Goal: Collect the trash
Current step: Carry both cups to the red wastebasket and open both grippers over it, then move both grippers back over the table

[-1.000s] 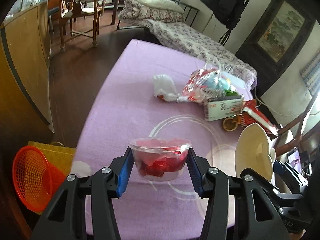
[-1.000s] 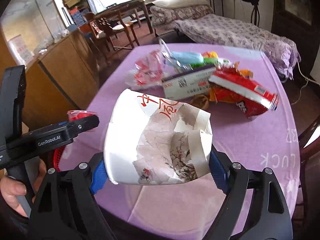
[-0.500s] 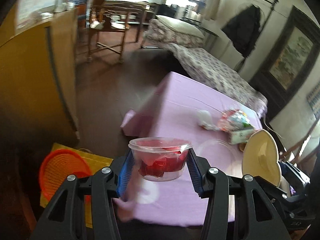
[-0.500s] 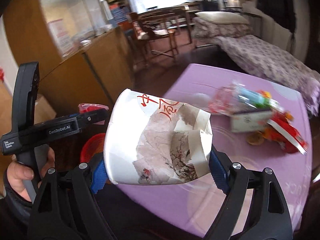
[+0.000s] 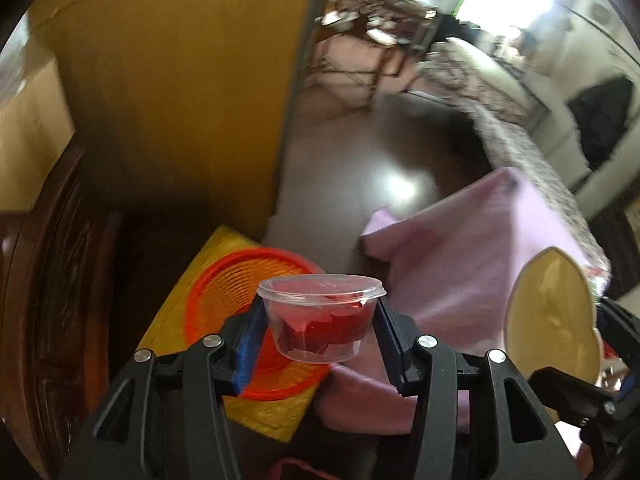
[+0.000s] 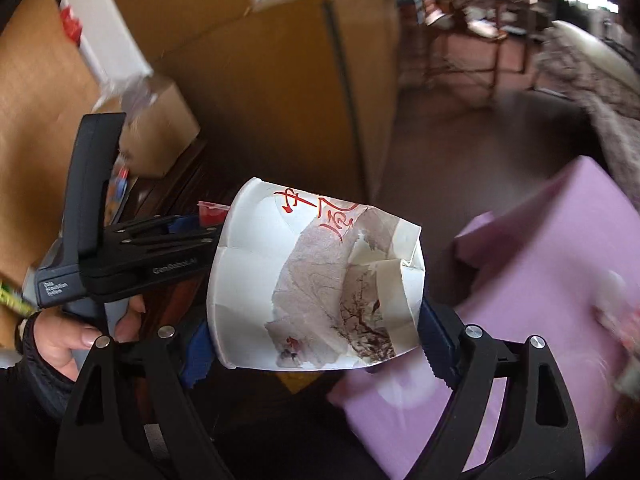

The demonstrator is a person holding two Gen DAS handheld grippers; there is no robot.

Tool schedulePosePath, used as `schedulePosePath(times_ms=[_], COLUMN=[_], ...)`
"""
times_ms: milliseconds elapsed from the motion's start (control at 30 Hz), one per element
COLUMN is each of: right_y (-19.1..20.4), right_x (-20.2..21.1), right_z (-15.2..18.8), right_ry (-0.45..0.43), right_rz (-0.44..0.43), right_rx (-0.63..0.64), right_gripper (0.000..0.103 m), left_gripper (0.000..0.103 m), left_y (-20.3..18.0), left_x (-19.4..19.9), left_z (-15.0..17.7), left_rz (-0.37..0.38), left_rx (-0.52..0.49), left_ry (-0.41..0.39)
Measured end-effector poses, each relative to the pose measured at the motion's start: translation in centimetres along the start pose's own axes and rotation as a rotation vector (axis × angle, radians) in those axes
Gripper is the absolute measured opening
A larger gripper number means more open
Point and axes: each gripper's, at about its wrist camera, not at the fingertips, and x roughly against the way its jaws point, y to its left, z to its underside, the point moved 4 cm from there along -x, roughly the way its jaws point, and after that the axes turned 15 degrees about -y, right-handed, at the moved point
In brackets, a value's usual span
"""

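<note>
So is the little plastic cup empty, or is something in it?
Not empty. The clear plastic cup, held upright in the left tool, has crumpled red bits showing through its side.

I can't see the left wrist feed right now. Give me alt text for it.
The left gripper is shut on a clear lidded plastic cup with red scraps inside, held just above an orange mesh wastebasket that stands on a yellow bag. To the right are a purple tablecloth and a crumpled paper cup; the background is blurred.

The clear tub (image 5: 320, 316) holds red scraps above an orange basket (image 5: 240, 292) on a yellow bag (image 5: 264, 416). The white cup (image 6: 316, 284) bears red script and a dark branch print. The desk (image 6: 540, 280) cloth is lilac.
</note>
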Motion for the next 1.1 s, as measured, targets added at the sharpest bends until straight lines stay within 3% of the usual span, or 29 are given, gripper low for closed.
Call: schedulePosePath(times_ms=[133, 367, 533, 700, 733, 800, 933, 1100], right_y=[1.3, 2.3, 2.8, 3.2, 2.7, 2.3, 1.6, 0.7], right_x=[-5.2, -13.0, -16.2, -17.9, -17.8, -17.9, -17.6, -14.1], right_z=[0.2, 2.1, 3.9, 4.3, 4.5, 4.4, 4.4, 3.8], right_ry=[0.122, 0.304, 0.383, 0.39, 0.388, 0.376, 0.366, 0.308], right_rz=[-0.049, -0.081, -0.088, -0.119, -0.12, -0.102, -0.102, -0.086], right_rx=[0.045, 0.114, 0.183, 0.162, 0.161, 0.167, 0.138, 0.128], right_gripper=[0.082, 0.082, 0.082, 0.084, 0.085, 0.091, 0.092, 0.092], left_gripper=[0.051, 0.051, 0.051, 0.053, 0.057, 0.08, 0.08, 0.08], left_y=[5.5, 9.0, 10.1, 10.1, 9.9, 9.3, 8.5, 7.6], left_x=[-2.9, -6.3, -7.8, -9.4, -9.7, -10.3, -10.4, -9.5], left_z=[0.9, 2.8, 2.5, 2.4, 2.3, 2.2, 2.2, 1.8], left_rz=[-0.081, -0.125, -0.166, -0.164, -0.155, -0.136, -0.143, -0.141], left_rx=[0.083, 0.165, 0.2, 0.21, 0.217, 0.226, 0.21, 0.201], left_ry=[0.065, 0.142, 0.137, 0.151, 0.157, 0.169, 0.165, 0.15])
